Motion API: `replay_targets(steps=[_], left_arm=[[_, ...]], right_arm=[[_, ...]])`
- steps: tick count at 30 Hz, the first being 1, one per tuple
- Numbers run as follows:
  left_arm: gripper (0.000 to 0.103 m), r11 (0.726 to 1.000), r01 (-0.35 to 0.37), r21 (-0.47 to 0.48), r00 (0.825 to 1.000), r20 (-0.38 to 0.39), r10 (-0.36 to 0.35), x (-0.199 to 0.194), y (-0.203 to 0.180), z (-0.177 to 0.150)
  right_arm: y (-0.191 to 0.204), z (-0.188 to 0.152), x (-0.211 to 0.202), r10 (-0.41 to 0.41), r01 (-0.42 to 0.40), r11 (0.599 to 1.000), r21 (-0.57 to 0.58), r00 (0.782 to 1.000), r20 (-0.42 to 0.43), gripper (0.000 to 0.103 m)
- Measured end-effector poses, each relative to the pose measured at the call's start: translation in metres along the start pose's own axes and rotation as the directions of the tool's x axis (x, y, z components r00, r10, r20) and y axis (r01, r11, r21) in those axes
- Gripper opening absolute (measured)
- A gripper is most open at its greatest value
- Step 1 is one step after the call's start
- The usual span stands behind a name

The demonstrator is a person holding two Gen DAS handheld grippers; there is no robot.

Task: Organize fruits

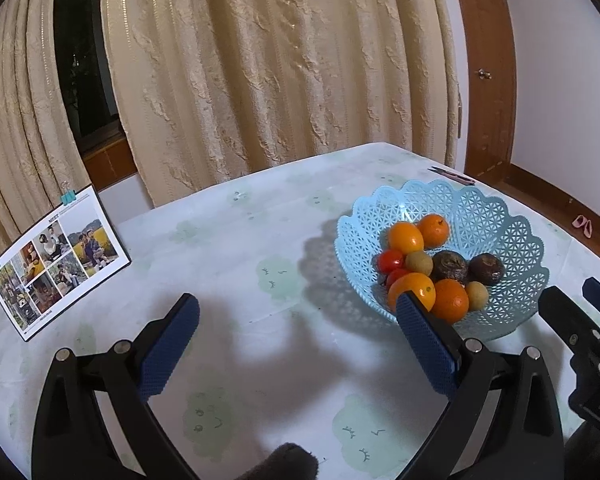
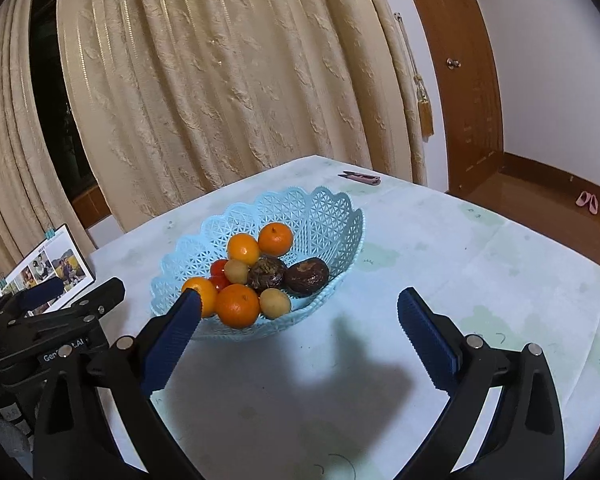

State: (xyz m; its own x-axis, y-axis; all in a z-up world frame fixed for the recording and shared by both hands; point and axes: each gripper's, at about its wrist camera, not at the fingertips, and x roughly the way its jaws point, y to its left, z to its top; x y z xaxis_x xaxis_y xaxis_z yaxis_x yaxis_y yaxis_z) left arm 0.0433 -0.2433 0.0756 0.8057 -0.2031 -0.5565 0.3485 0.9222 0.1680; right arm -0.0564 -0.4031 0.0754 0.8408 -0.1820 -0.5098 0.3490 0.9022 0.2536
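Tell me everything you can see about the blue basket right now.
The basket is a light blue plastic bowl with lattice walls and a scalloped rim. It sits upright on the tablecloth, holding four oranges, two red tomatoes, two small tan fruits and two dark wrinkled ones. Nothing grips it; in both views one tong tip overlaps its near rim.

A pale patterned tabletop [image 2: 440,264] is seen; a blue basket [image 2: 332,216] rests centrally, a photo card [image 1: 56,264] at nine o'clock, small snips [image 2: 360,178] at one o'clock.

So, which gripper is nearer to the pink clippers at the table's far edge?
Right, by a little. The right gripper is just in front of the basket, below the clippers; the left gripper is further left.
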Motion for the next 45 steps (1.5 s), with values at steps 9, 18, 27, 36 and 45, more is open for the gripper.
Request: replay_targets(steps=[9,18,27,36,45], left_arm=[[0.098,1.000,0.019,0.019,1.000,0.013,-0.019,-0.002,-0.003,-0.001],[0.098,0.999,0.022,0.041,1.000,0.022,-0.022,-0.005,-0.008,-0.001],[0.098,0.998,0.024,0.053,0.999,0.025,-0.025,-0.006,-0.009,-0.002],[0.098,0.998,0.021,0.056,0.999,0.026,-0.022,-0.006,-0.009,-0.002],[0.098,0.998,0.018,0.061,0.999,0.032,-0.020,-0.007,-0.008,-0.002]], right_arm=[[0.012,-0.001,-0.001,-0.039,0.040,0.997,-0.063,0.999,0.008,0.100],[0.018,-0.002,-0.001,-0.055,0.057,0.993,-0.100,0.998,0.019,0.100],[0.018,-0.001,-0.002,-0.061,0.062,0.993,-0.102,0.998,0.017,0.100],[0.018,-0.001,-0.002,-0.060,0.061,0.993,-0.101,0.998,0.016,0.100],[0.017,-0.002,-0.002,-0.062,0.063,0.993,-0.097,0.998,0.014,0.100]])
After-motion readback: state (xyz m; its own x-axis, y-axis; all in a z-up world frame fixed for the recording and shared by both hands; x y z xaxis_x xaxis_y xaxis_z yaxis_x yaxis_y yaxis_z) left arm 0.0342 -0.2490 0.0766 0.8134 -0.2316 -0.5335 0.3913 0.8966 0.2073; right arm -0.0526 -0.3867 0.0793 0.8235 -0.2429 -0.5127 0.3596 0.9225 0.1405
